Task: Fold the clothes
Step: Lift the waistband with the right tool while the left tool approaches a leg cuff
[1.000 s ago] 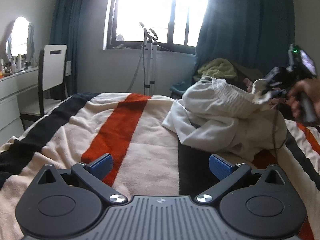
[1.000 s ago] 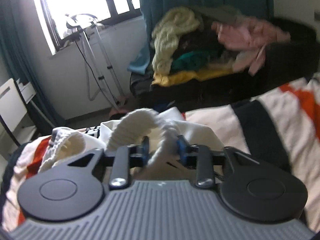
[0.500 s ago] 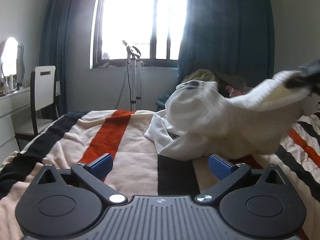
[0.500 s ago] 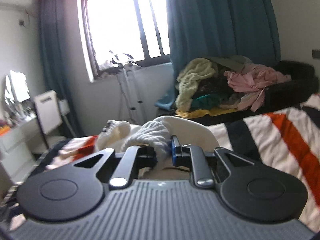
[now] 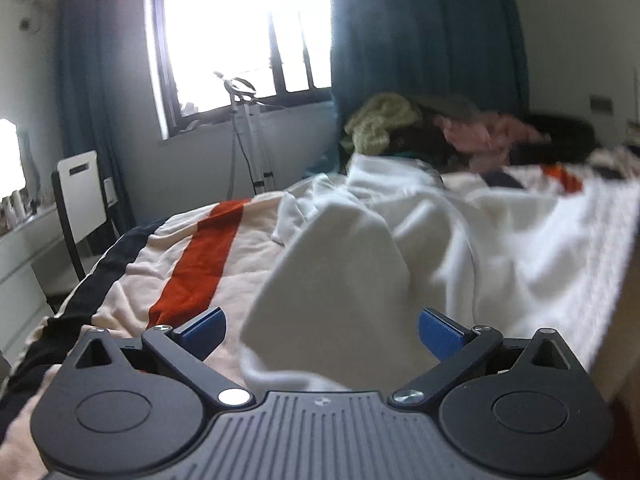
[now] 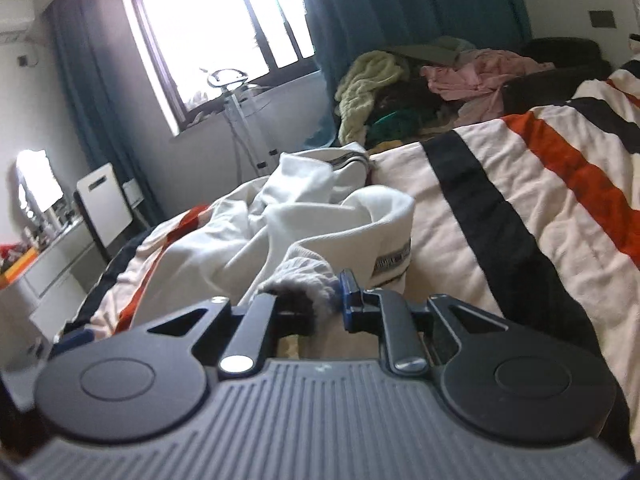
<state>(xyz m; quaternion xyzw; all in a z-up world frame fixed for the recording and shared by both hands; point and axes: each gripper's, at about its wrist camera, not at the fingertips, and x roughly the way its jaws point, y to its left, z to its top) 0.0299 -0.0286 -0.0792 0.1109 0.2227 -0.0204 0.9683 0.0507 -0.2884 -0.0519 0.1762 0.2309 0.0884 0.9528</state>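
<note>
A white sweatshirt lies crumpled on the striped blanket of the bed. My left gripper is open, and a fold of the sweatshirt reaches in between its blue pads without being clamped. My right gripper is shut on the sweatshirt's ribbed hem. In the right wrist view the rest of the sweatshirt trails away to the left over the blanket.
A dark sofa heaped with clothes stands beyond the bed. A white chair and a dresser stand at the left. A stand with cables is under the window.
The right gripper has pulled the sweatshirt down and toward me across the bed. The cloth now lies lower and spread out, and a fold has come between the left gripper's pads.
</note>
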